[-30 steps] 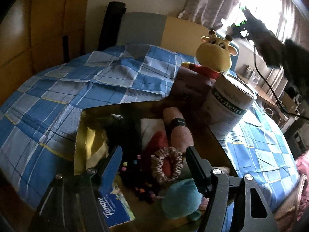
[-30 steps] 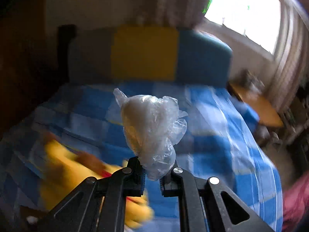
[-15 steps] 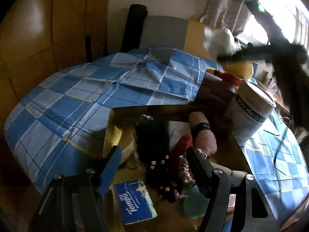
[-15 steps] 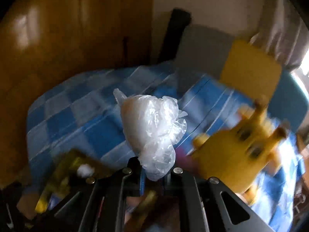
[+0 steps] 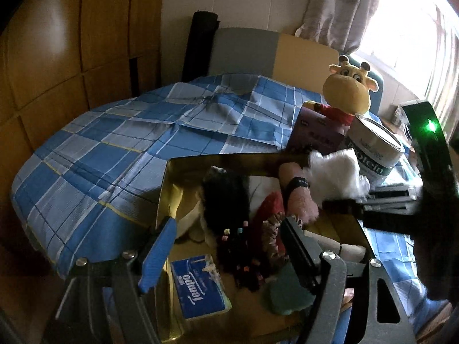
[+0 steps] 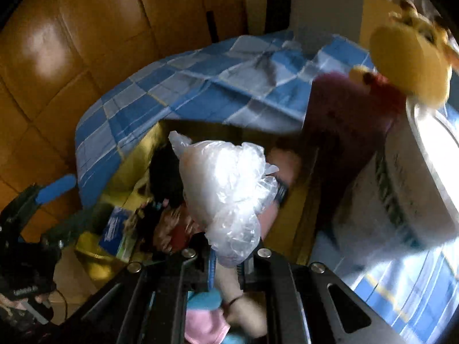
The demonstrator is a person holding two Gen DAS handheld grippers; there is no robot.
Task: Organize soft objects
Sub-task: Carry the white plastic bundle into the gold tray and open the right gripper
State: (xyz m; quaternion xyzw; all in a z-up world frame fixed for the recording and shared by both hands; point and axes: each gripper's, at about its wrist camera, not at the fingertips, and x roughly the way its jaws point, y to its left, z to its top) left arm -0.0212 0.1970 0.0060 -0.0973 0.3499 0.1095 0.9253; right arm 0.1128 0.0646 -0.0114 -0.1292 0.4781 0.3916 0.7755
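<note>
The left tool [image 5: 226, 246] hangs released at the near-left of the gold box [image 5: 165, 189], gripping nothing. The right tool [image 6: 226, 263] is clenched on the crumpled plastic bag [image 6: 226, 183], which sits directly above the box's far right. I judge the drop to be straight down — free room is scant, with the protein tin [image 6: 416, 177] close on the right.

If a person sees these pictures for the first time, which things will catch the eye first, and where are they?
The crumpled clear plastic bag, pinched in the right gripper, fills the middle of the right wrist view, above the gold box crowded with soft things. In the left wrist view, the yellow giraffe plush sits at the far right of the blue checked bedspread, behind a white protein can. The left gripper stands open over the box.
</note>
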